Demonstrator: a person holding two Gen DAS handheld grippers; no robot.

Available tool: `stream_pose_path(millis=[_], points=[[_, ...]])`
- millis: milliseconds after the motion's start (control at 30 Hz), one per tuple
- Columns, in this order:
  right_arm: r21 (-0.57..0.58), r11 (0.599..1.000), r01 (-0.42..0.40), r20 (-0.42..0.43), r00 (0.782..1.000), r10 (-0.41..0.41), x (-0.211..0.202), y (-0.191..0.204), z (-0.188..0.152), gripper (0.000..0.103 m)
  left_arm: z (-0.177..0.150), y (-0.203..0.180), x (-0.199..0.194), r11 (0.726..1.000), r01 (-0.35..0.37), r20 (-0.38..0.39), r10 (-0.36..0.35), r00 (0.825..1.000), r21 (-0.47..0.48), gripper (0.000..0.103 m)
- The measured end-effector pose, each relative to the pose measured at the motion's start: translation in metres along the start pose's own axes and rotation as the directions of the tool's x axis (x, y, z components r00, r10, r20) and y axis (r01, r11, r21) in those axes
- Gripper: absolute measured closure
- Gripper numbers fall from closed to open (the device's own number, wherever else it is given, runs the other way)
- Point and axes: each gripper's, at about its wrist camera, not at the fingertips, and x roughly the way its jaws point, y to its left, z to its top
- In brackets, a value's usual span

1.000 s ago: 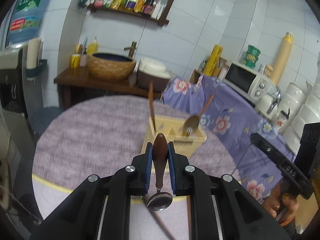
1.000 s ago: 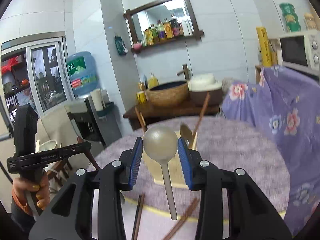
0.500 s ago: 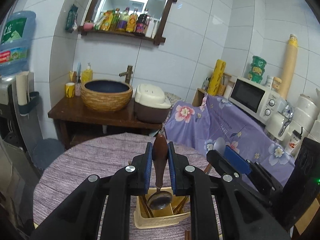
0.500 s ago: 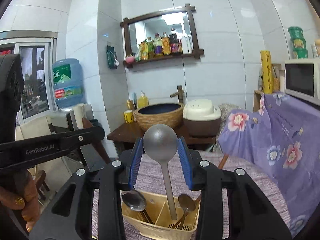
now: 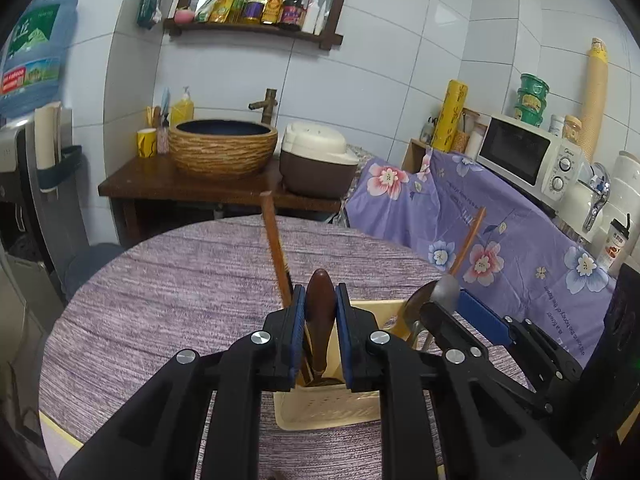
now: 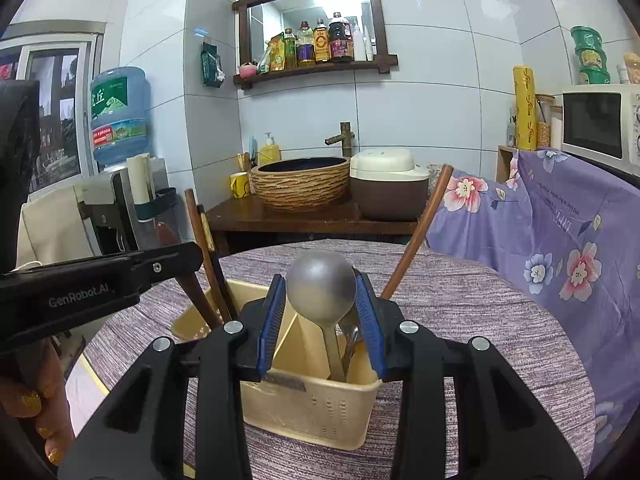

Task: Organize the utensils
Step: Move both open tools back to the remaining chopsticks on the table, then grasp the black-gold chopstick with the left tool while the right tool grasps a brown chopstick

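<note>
A cream plastic utensil caddy (image 5: 326,412) (image 6: 312,404) stands on the round purple-clothed table (image 5: 160,300). My left gripper (image 5: 320,312) is shut on the dark wooden handle of a spoon (image 5: 320,312), whose bowl hangs down inside the caddy's left compartment. My right gripper (image 6: 322,308) is shut on the bowl of a grey metal spoon (image 6: 322,292), its handle reaching down into the right compartment. Brown chopsticks (image 5: 274,252) (image 6: 416,236) and another spoon (image 6: 352,336) stand in the caddy. The right gripper (image 5: 460,312) also shows in the left wrist view.
Behind the table a dark wooden stand carries a woven basin (image 5: 222,148) and a rice cooker (image 5: 316,160). A purple floral cloth (image 5: 480,232) covers a counter on the right with a microwave (image 5: 524,156). A water dispenser (image 6: 116,120) stands at the left. A hand (image 6: 36,404) holds the left gripper.
Both grippers have moved forward and down over the caddy. The two spoons, earlier held above the table, now reach into its compartments.
</note>
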Motion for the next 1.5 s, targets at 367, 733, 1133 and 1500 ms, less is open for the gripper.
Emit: stream_pose_path(millis=[367, 733, 1133, 1500], points=[[0.014, 1.0, 0.018, 0.028, 0.999, -0.018, -0.016, -0.006, -0.017, 0.048, -0.012, 0.01, -0.015, 0.999, 0.002, 0.003, -0.002, 1.0, -0.04, 0.086], [0.046, 0.988, 0.146, -0.198, 0.971, -0.134, -0.078, -0.013, -0.075, 0.027, -0.105, 0.015, -0.056, 0.993, -0.1, -0.133, 0.107, 0.985, 0.056, 0.045], [0.011, 0.985, 0.17, -0.481, 0.865, -0.144, -0.101, 0.0, -0.175, 0.024, -0.2, 0.008, -0.055, 0.99, -0.115, -0.307, 0.135, 0.942, 0.083, 0.048], [-0.058, 0.982, 0.178, -0.519, 0.835, -0.182, -0.098, 0.02, -0.188, 0.02, -0.215, 0.002, -0.05, 0.986, -0.129, -0.334, 0.158, 0.929, 0.106, 0.05]])
